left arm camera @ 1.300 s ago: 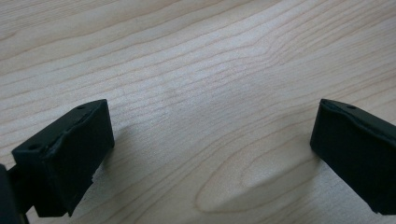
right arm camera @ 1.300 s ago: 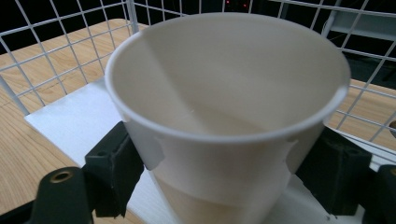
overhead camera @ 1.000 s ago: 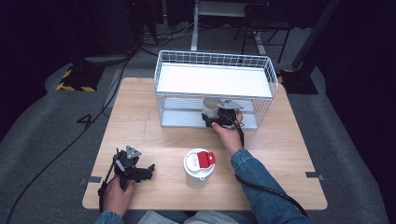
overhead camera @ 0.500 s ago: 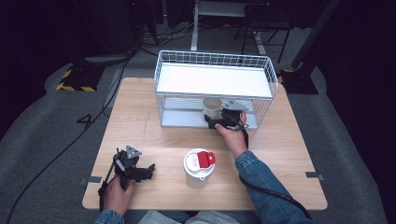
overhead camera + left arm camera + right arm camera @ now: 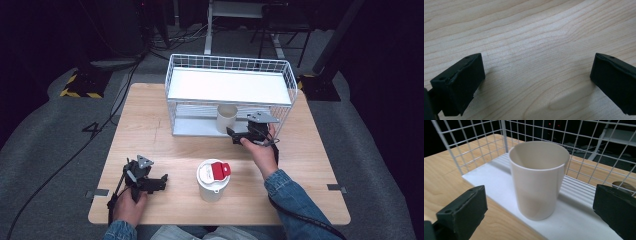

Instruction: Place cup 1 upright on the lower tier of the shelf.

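Right gripper (image 5: 235,136), jaws spread (nothing between), faces a white cup (image 5: 537,178) at twelve o'clock; left gripper (image 5: 161,180) likewise agape over the bench (image 5: 531,37).

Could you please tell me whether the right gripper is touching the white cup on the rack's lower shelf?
Apart. In the right gripper view the white cup stands upright between and beyond the open jaws of the right gripper, with bare shelf showing on both sides.

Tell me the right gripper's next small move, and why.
Probably draw the right gripper straight back from the rack. Its jaws stand open and clear on either side of the cup, which sits upright on the rack's lower shelf, so nothing is left to hold. The lidded cup waits on the table, perhaps next.
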`<action>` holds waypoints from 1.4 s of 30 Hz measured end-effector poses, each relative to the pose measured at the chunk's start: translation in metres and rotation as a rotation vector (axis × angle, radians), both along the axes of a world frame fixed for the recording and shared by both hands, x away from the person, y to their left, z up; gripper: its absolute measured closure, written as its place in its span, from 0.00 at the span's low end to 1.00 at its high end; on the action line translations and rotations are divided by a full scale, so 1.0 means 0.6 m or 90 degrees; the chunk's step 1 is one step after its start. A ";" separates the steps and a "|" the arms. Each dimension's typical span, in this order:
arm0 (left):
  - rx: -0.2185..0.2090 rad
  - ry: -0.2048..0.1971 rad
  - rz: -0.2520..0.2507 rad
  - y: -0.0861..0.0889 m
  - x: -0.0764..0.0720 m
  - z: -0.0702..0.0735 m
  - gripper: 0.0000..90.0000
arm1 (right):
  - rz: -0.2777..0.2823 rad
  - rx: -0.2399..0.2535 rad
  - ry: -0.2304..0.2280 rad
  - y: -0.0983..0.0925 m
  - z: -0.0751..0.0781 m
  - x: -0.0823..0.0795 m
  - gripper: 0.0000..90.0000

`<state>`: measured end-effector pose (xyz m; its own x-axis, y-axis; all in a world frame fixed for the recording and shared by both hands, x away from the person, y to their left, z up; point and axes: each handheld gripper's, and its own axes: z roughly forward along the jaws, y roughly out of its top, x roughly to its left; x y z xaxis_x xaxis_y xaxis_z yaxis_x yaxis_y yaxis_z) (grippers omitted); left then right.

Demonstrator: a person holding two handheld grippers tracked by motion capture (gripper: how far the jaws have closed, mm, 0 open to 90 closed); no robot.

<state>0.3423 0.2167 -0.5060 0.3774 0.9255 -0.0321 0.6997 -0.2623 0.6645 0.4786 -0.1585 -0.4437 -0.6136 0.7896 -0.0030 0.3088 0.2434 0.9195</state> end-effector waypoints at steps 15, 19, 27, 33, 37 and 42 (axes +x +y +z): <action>0.001 -0.001 -0.001 -0.001 0.002 0.000 0.00 | 0.049 -0.018 -0.008 -0.045 0.042 -0.065 0.00; 0.001 0.000 0.000 -0.001 0.002 0.000 0.00 | 0.060 -0.020 -0.007 -0.059 0.051 -0.085 0.00; 0.001 0.000 0.000 -0.001 0.002 0.000 0.00 | 0.073 -0.057 0.010 -0.094 0.052 -0.122 0.00; 0.001 0.000 0.000 -0.001 0.002 0.000 0.00 | 0.072 -0.072 0.022 -0.120 0.049 -0.139 0.00; 0.001 0.000 0.000 -0.001 0.002 0.000 0.00 | 0.062 -0.086 0.036 -0.144 0.044 -0.152 0.01; 0.001 0.000 0.000 -0.001 0.002 0.000 0.00 | 0.047 -0.085 0.049 -0.169 0.034 -0.165 0.02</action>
<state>0.3437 0.2160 -0.5059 0.3776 0.9255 -0.0308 0.6994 -0.2633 0.6644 0.3795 -0.2599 -0.4235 -0.6730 0.7376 -0.0549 0.3539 0.3863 0.8518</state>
